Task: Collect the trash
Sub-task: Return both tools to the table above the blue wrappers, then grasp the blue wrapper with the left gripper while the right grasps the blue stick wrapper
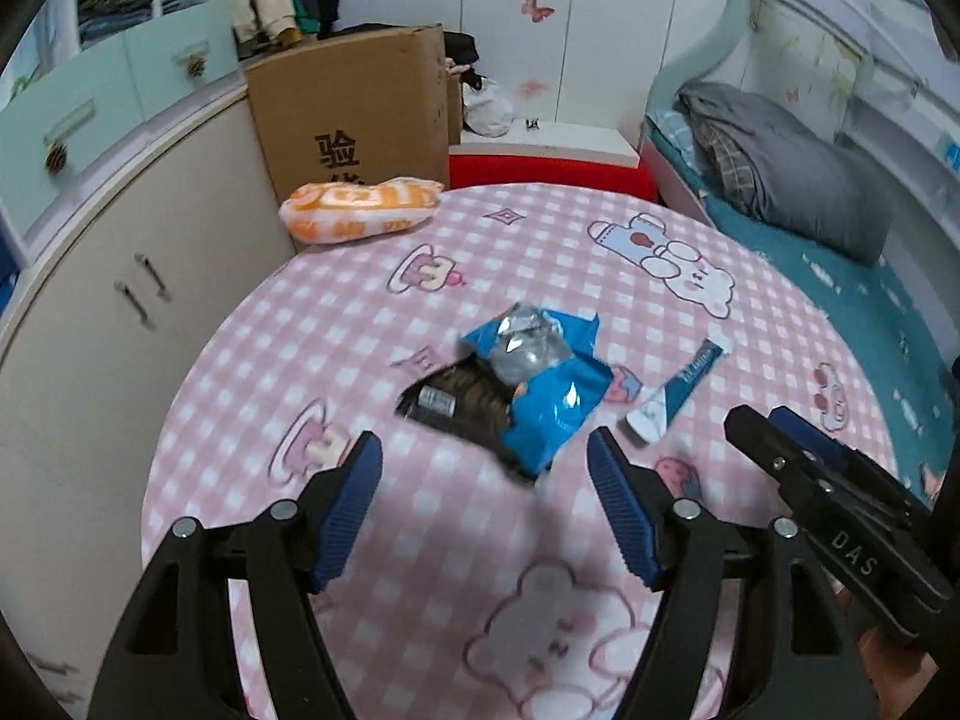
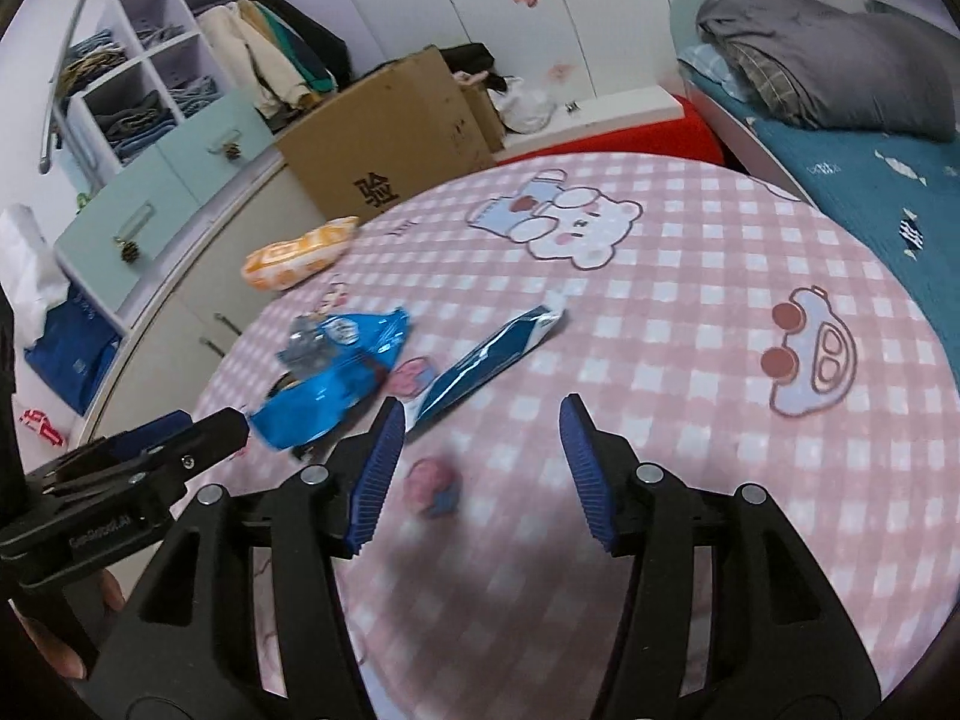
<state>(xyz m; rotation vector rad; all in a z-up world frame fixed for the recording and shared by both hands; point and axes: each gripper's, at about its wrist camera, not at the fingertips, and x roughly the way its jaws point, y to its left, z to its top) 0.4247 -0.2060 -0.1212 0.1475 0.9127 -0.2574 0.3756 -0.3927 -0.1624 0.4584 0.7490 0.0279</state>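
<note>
A torn blue snack bag (image 1: 549, 390) with silver lining lies mid-table on a dark wrapper (image 1: 456, 405); it also shows in the right wrist view (image 2: 336, 378). A slim blue and white sachet (image 1: 675, 390) lies to its right, also seen in the right wrist view (image 2: 489, 360). An orange and white packet (image 1: 357, 210) lies at the table's far left edge. My left gripper (image 1: 485, 450) is open and empty, just short of the blue bag. My right gripper (image 2: 480, 414) is open and empty, close to the sachet's near end.
The table wears a pink checked cloth (image 2: 690, 360). A cardboard box (image 1: 354, 114) stands behind it, cabinets (image 1: 120, 312) on the left, a bed (image 1: 840, 252) with grey bedding on the right. A blue tissue box (image 2: 66, 342) sits on the floor at left.
</note>
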